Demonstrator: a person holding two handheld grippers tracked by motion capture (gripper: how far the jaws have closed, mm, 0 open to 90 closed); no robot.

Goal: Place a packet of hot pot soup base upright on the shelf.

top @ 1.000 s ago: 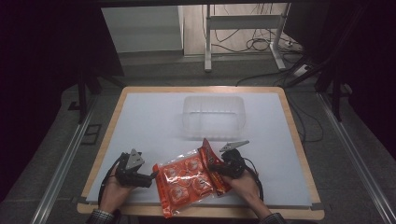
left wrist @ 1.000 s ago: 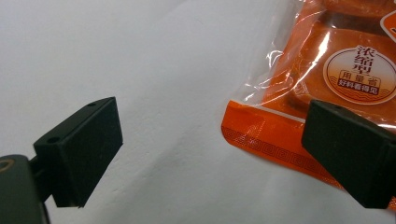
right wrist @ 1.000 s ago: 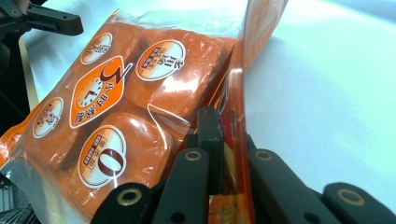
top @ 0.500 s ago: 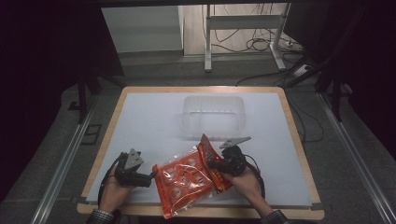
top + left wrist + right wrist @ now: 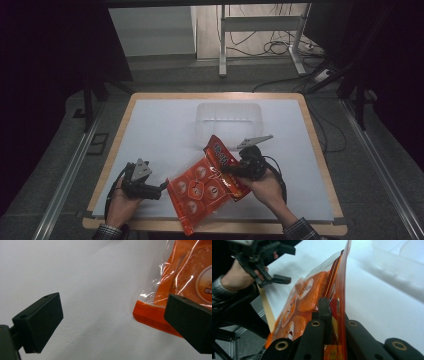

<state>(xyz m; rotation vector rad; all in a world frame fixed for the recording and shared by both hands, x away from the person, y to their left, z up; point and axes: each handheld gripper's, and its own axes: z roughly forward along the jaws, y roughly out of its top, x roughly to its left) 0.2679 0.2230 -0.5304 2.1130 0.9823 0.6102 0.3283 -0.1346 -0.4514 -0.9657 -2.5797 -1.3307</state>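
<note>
**Two grippers, one snack bag: right has it, left is lining up**

Two grippers are working the orange snack bag (image 5: 207,187) near the 6 o'clock edge of the white surface (image 5: 160,130). My right gripper (image 5: 235,170) has its fingers clamped on the bag's right edge, and in the right gripper view the foil (image 5: 312,300) stands tilted up between them, lifted on that side while the bag's lower left corner reaches past the surface's near edge. My left gripper (image 5: 161,189) sits at the bag's 9 o'clock, its fingers (image 5: 40,322) spread wide apart and holding nothing; in the left gripper view the bag's sealed orange corner (image 5: 152,315) lies just inside the right finger, close to it but not gripped.

I judge the step in hand to be taking a second hold, so both grippers carry the bag. A clear plastic tub (image 5: 229,120) waits at 12 o'clock from the bag, well apart, and seems the likely destination. Next I would ease the left gripper toward 3 o'clock until the seal sits between its fingers, then close. The film is slick and crinkly, so a shallow bite could slip.
</note>
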